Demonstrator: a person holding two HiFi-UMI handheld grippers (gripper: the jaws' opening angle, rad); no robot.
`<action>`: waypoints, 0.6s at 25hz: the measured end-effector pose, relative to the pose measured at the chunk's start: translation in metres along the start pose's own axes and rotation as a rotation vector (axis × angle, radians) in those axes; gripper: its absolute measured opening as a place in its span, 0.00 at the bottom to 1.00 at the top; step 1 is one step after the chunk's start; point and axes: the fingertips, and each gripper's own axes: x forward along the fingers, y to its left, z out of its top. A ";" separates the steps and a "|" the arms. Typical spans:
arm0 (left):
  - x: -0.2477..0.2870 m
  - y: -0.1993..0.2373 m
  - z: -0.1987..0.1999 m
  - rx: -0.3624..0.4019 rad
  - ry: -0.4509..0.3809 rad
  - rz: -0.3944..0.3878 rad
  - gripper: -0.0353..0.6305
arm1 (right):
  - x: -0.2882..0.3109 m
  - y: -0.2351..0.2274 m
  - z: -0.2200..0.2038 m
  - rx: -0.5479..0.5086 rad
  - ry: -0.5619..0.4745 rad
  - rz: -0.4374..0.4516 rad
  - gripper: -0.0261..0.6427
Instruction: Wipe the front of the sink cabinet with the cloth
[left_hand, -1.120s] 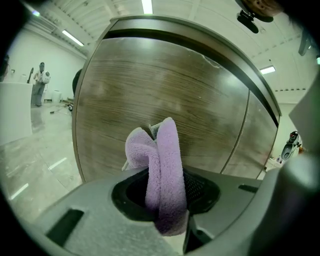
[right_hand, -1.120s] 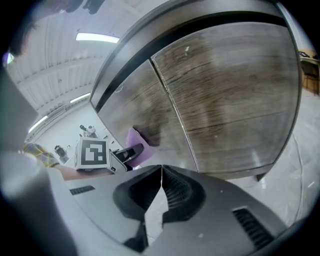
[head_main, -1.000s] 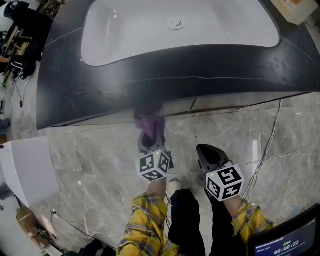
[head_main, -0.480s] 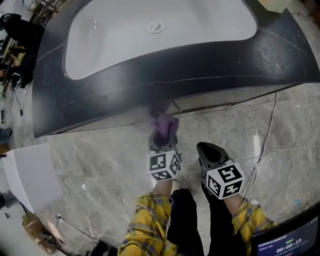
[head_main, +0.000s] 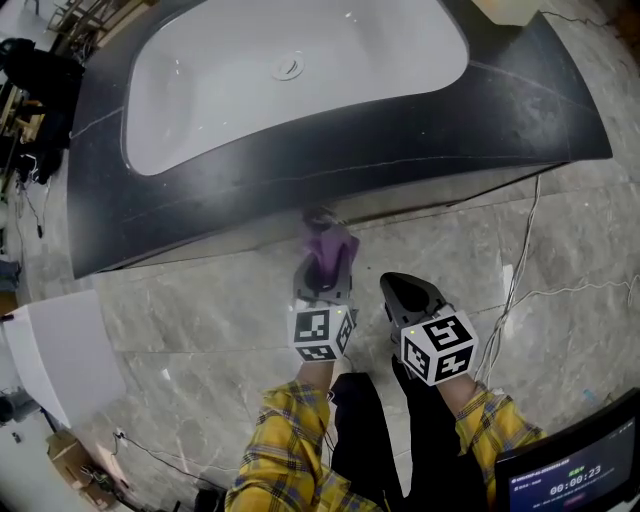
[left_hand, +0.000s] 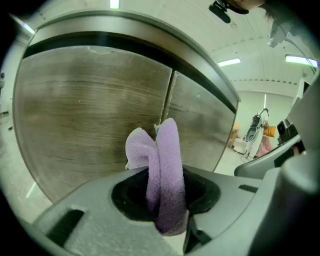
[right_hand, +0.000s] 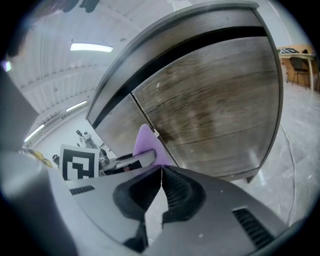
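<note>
A purple cloth (left_hand: 160, 165) sticks up out of my left gripper (head_main: 322, 272), whose jaws are shut on it. The cloth (head_main: 327, 245) is held close to the wooden front of the sink cabinet (left_hand: 100, 110), near the seam between its two doors; whether it touches the wood is not clear. The dark countertop (head_main: 330, 130) with its white basin (head_main: 290, 60) overhangs the cabinet front. My right gripper (head_main: 400, 296) hangs to the right of the left one, away from the cabinet, shut and empty. In the right gripper view the cloth (right_hand: 147, 142) shows beside the cabinet door (right_hand: 215, 110).
A grey marble-pattern floor (head_main: 200, 320) lies in front of the cabinet. A thin cable (head_main: 520, 270) runs across the floor at the right. A white box (head_main: 60, 350) stands at the left. A screen (head_main: 570, 470) shows at the lower right.
My left gripper with the cloth has shifted to the right along the cabinet front. The right gripper has stayed beside it, shut.
</note>
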 end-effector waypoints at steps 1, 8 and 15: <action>-0.003 -0.003 0.004 0.007 0.001 0.000 0.22 | -0.003 0.000 0.003 -0.001 0.002 0.003 0.05; -0.033 -0.019 0.025 -0.008 0.005 0.040 0.22 | -0.025 0.001 0.021 -0.020 0.025 0.029 0.05; -0.063 -0.034 0.035 -0.036 -0.014 0.105 0.22 | -0.041 0.017 0.038 -0.081 0.036 0.091 0.05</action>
